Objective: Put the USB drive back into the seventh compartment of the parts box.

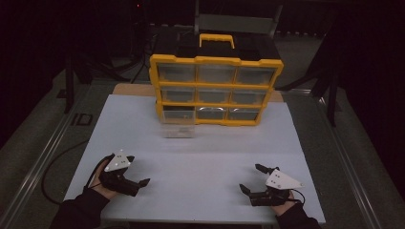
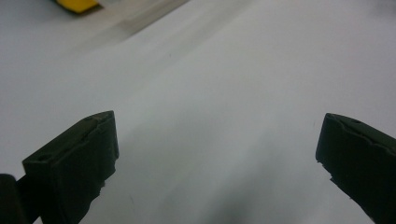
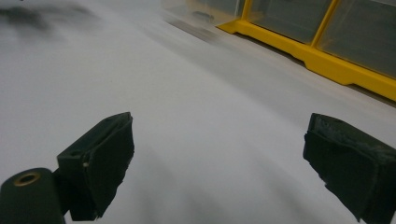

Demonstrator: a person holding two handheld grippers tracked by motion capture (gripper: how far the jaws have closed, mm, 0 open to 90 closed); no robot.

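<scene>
A yellow drawer cabinet [image 1: 216, 88] with clear drawers and a black top with a yellow handle stands at the back of the white board [image 1: 200, 162]. Its bottom-left drawer [image 1: 177, 122] is pulled out toward me. My left gripper [image 1: 138, 170] rests at the board's near left, open, with nothing between its jaws [image 2: 217, 154]. At the near right my right gripper [image 1: 250, 177] is also open and empty [image 3: 219, 158]. In the right gripper view the cabinet's yellow frame [image 3: 327, 60] and the pulled-out drawer [image 3: 201, 14] lie ahead.
Metal rails [image 1: 43, 157] run along both sides of the table. A black cable [image 1: 57, 162] loops off the board's left edge. Dark stands and a metal frame [image 1: 239, 21] sit behind the cabinet. A yellow corner [image 2: 77, 4] shows in the left gripper view.
</scene>
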